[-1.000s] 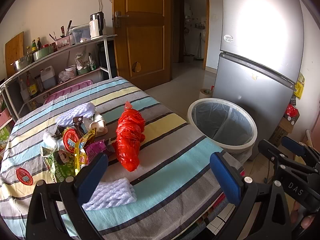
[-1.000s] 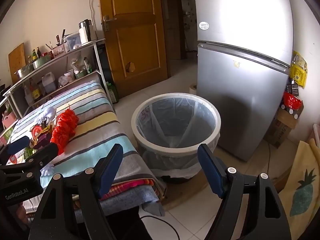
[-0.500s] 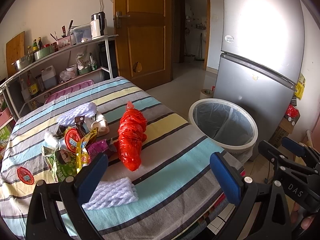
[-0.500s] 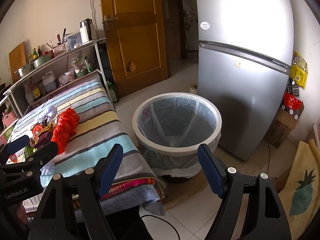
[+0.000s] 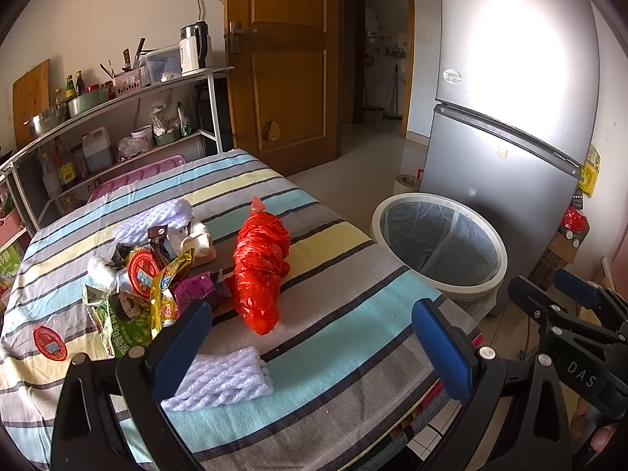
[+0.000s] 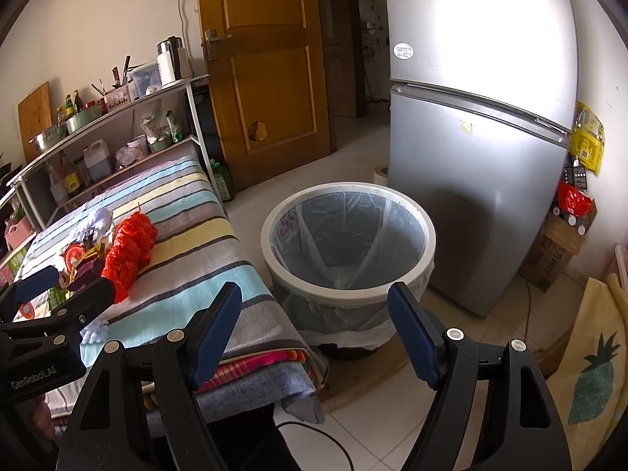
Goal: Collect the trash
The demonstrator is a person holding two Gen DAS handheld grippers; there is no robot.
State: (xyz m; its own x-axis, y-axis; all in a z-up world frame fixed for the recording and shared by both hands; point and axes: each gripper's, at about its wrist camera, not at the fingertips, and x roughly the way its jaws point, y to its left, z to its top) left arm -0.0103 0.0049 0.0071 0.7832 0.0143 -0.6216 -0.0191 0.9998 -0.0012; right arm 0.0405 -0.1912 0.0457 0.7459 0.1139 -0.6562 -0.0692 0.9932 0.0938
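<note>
Left wrist view
Left hand-held gripper [image 5: 314,337]: jaws spread wide, nothing between the blue pads, held above the near edge of the desk.
Desk [image 5: 353,337]: covered by a cloth striped in blue, yellow, grey and white.
Crumpled red plastic bag [image 5: 261,267]: lies lengthwise at the middle of the desk, far of the gripper.
Heap of snack wrappers [image 5: 153,278]: red, yellow, green and purple packets, just left of the red bag, touching it at the purple one.
White foam net sleeve [image 5: 225,378]: flat on the cloth at the near edge, partly behind the left pad.
Second white foam net [image 5: 157,218]: at the far side of the wrapper heap.
Round white trash bin with a clear liner [image 5: 439,247]: on the floor right of the desk, in front of the silver fridge [image 5: 506,137].
Right hand-held gripper [image 5: 549,294]: seen at the far right, beside the bin.

Right wrist view
Right hand-held gripper [image 6: 314,329]: jaws wide apart, holding nothing, aimed at the bin's near rim.
Trash bin [image 6: 347,292]: upright on the tiled floor between the desk's right edge and the fridge [image 6: 479,117].
Red bag [image 6: 129,245]: on the desk at left, wrappers [image 6: 80,255] beside it.
Left hand-held gripper [image 6: 64,286]: at the left edge over the desk; I cannot tell its opening from here.
Metal shelf rack [image 6: 114,117]: far left, against the wall, loaded with bottles and pots.
</note>
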